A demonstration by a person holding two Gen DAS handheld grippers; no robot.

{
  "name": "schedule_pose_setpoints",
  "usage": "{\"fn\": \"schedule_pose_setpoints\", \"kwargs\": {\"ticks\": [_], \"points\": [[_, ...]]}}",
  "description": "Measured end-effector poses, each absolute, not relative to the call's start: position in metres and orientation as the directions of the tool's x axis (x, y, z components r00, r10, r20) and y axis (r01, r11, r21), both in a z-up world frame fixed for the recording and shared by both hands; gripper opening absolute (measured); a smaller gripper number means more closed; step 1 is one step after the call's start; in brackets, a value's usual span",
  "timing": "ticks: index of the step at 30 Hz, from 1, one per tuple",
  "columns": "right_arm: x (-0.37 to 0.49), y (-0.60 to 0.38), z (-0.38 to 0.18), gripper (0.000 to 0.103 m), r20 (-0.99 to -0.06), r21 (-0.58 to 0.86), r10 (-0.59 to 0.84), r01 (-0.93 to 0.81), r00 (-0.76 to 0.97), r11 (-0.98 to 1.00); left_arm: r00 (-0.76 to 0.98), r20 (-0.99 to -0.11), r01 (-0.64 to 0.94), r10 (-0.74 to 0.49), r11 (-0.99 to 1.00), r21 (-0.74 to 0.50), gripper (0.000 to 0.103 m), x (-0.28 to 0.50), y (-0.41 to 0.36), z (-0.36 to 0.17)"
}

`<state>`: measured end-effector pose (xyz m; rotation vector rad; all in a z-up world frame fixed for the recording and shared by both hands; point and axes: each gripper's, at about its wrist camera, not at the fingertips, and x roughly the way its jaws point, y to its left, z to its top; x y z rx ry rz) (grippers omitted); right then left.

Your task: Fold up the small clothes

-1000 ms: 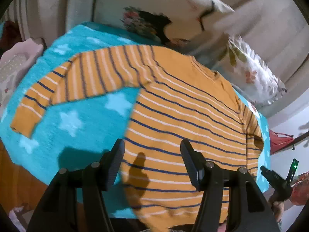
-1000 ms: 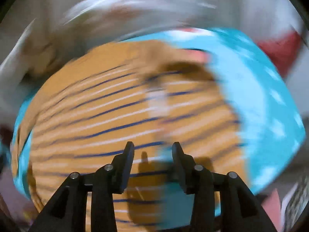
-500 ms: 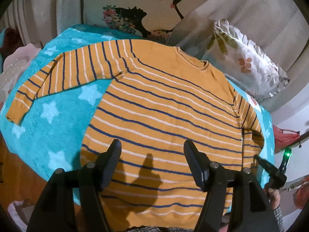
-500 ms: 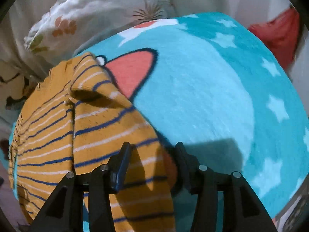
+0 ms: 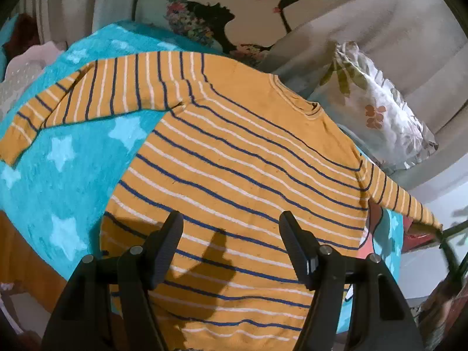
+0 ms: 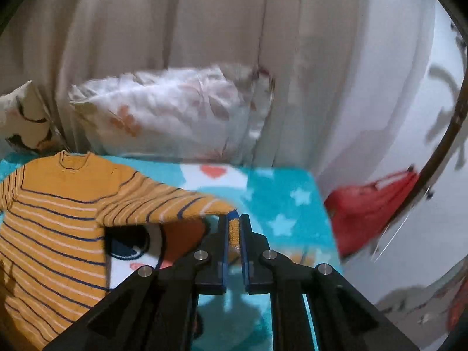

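Left wrist view: the striped sweater lies flat, filling the middle of the frame on a teal star-print blanket. Its collar sits at upper right, its hem at the bottom edge, so the body's long axis runs from lower left to upper right. One sleeve stretches toward the left edge, lying on the blanket; the other sleeve runs to the right edge and looks lifted off the blanket. The left gripper hovers over the lower body with its jaws apart and nothing between them. Two printed pillows lean behind the collar.

Right wrist view: the right gripper, at lower centre, has its jaws clamped on the cuff of the sleeve, which stretches from the shoulder at centre left, pointing right, raised above the blanket. The sweater body sits at lower left, collar uppermost. A red bag lies off the blanket's right edge.

The step appears to be folding this sleeve in. To do it well, I would carry the cuff across the chest toward the far sleeve, keeping it low and taut so the fold falls along the shoulder seam. The free gripper could pin the body near the hem so it does not drag.
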<state>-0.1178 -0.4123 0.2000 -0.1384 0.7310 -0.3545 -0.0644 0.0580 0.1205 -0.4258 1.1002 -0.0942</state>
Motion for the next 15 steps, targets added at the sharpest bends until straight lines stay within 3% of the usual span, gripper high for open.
{"fn": "schedule_pose_setpoints", "kwargs": {"ticks": [2,6,11,15], "points": [[-0.122,-0.41,0.174,0.008,-0.664,-0.241,-0.357,0.263,0.657,0.934,0.446,-0.85,-0.143,-0.279,0.915,-0.376,0.067,-0.065,0.061,0.116],[-0.128,-0.447,0.097,0.008,-0.834,-0.115,-0.288,0.363,0.471,0.925,0.417,-0.87,-0.151,-0.264,0.923,-0.353,0.067,-0.067,0.066,0.108],[-0.173,-0.51,0.082,0.011,-0.863,0.142,-0.172,0.556,0.475,0.819,0.397,-0.885,-0.159,-0.242,0.932,-0.326,0.067,-0.068,0.073,0.102],[-0.192,-0.553,0.081,0.032,-0.851,0.291,-0.115,0.642,0.512,0.71,0.383,-0.892,-0.158,-0.239,0.935,-0.318,0.067,-0.066,0.07,0.1]]}}
